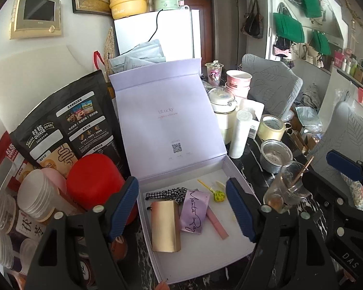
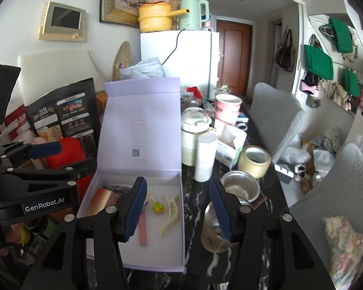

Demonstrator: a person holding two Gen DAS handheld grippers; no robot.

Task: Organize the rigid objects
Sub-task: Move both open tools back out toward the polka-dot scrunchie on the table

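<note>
Jaws of the left gripper (image 1: 182, 207) stand apart, holding nothing, with the white box (image 1: 239, 176) and its gold card (image 1: 165, 226) between them. Right gripper (image 2: 179, 209) jaws gape empty too, the hair clip (image 2: 170, 213) between them.

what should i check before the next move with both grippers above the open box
1. Left gripper empty, jaws apart: ok.
2. Right gripper empty, jaws apart: ok.
3. Box lid standing open, clear of both: ok.
4. Box floor has bare space near the front: ok.
5. Hair claw lies inside the box, not on its wall: ok.
6. Glass jar beside the box, close under the right gripper's finger; touching or not: cannot tell.
</note>
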